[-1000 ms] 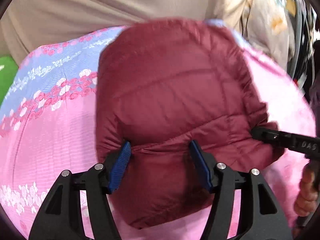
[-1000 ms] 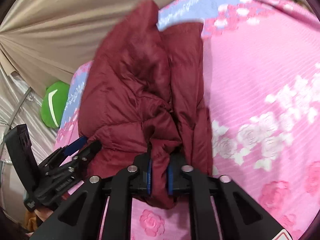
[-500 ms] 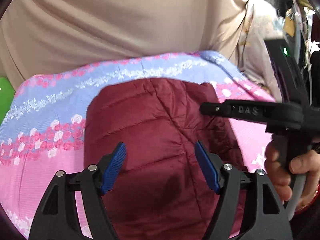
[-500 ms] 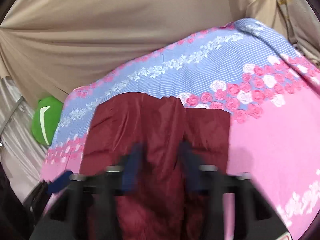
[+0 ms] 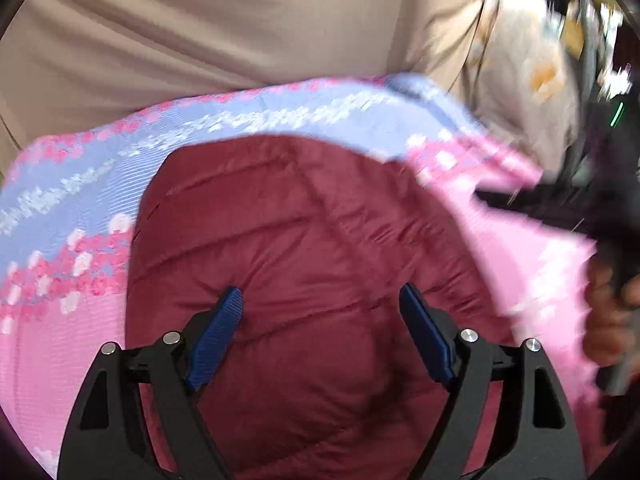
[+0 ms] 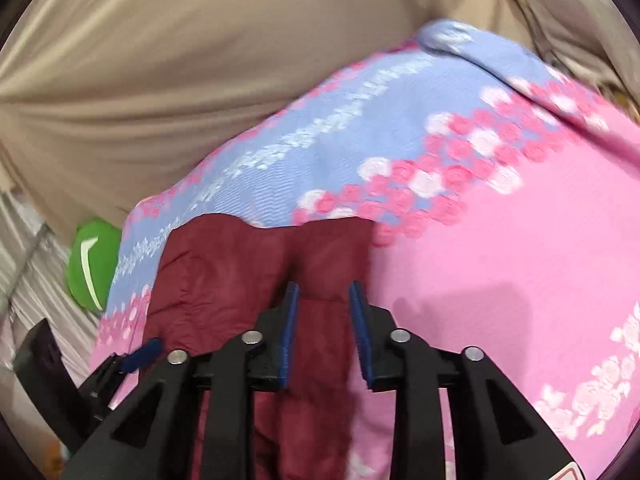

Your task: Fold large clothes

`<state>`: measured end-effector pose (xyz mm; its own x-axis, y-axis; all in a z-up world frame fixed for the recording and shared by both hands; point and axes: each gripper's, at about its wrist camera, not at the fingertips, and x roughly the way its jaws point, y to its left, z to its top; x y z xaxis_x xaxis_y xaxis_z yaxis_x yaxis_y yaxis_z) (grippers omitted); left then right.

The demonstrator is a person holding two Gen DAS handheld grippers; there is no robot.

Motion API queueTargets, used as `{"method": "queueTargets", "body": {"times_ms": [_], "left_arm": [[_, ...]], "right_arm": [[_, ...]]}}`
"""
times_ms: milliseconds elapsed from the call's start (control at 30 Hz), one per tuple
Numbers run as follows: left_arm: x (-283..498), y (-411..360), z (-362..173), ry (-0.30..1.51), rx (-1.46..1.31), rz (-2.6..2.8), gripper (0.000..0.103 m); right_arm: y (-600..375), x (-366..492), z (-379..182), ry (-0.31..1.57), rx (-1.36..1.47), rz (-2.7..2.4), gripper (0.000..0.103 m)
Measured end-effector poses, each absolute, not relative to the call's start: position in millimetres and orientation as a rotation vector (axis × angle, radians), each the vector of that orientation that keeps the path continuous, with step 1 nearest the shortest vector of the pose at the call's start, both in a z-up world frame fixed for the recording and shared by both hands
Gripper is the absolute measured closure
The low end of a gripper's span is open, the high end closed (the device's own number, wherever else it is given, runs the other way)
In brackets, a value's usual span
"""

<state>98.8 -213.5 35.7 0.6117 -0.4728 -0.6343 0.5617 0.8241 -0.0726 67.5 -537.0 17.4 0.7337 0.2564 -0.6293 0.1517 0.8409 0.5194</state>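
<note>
My two grippers, black frames with blue pads

My left gripper (image 5: 320,334) and right gripper (image 6: 323,334) had angular black plastic arms with triangular cut-outs, silver round screws at the joints, and ribbed blue fingers (image 5: 216,338). My bare hand (image 5: 606,312), brownish-skinned, looked blurred.

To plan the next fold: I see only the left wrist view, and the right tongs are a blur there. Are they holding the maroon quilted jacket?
Observer: No. The right tongs stand open over the maroon quilted jacket, clamping nothing.
Operator: Where over it?
Observer: Near its right edge; the pink floral bedsheet begins just beside the right pad.
Operator: Anything past the bed?
Observer: A green object with a white stripe, at the left.
</note>
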Motion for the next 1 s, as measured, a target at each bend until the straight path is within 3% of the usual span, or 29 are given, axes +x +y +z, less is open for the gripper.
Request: {"method": "queueTargets", "body": {"times_ms": [167, 200, 267, 433, 600, 733, 800, 900, 1000], "left_arm": [[107, -234, 67, 0.661, 0.073, -0.681, 0.015], [111, -242, 66, 0.666, 0.074, -0.681, 0.015], [119, -257, 58, 0.694, 0.081, -0.666, 0.017], [122, -243, 40, 0.693, 0.014, -0.593, 0.025], [138, -235, 25, 0.71, -0.008, -0.554, 0.027], [133, -252, 17, 0.699, 0.078, -0.57, 0.023], [125, -263, 10, 0.682, 0.137, -0.588, 0.021], [113, -278, 2, 0.656, 0.22, -0.606, 0.016], [104, -294, -9, 0.631, 0.314, -0.593, 0.014]], "right_arm": [[-542, 97, -18, 0.857, 0.68, 0.134, 0.071], [-538, 104, -23, 0.866, 0.689, 0.15, 0.075], [-524, 117, -22, 0.857, 0.667, 0.187, 0.096], [-485, 138, 4, 0.815, 0.556, 0.338, 0.098], [-473, 183, -43, 0.962, 0.559, 0.372, 0.103], [-496, 178, -53, 0.974, 0.648, 0.387, 0.102], [-509, 162, -36, 0.934, 0.609, 0.309, 0.09], [-531, 123, 5, 0.817, 0.522, 0.161, 0.087], [-524, 107, 29, 0.78, 0.538, 0.229, 0.075]]}}
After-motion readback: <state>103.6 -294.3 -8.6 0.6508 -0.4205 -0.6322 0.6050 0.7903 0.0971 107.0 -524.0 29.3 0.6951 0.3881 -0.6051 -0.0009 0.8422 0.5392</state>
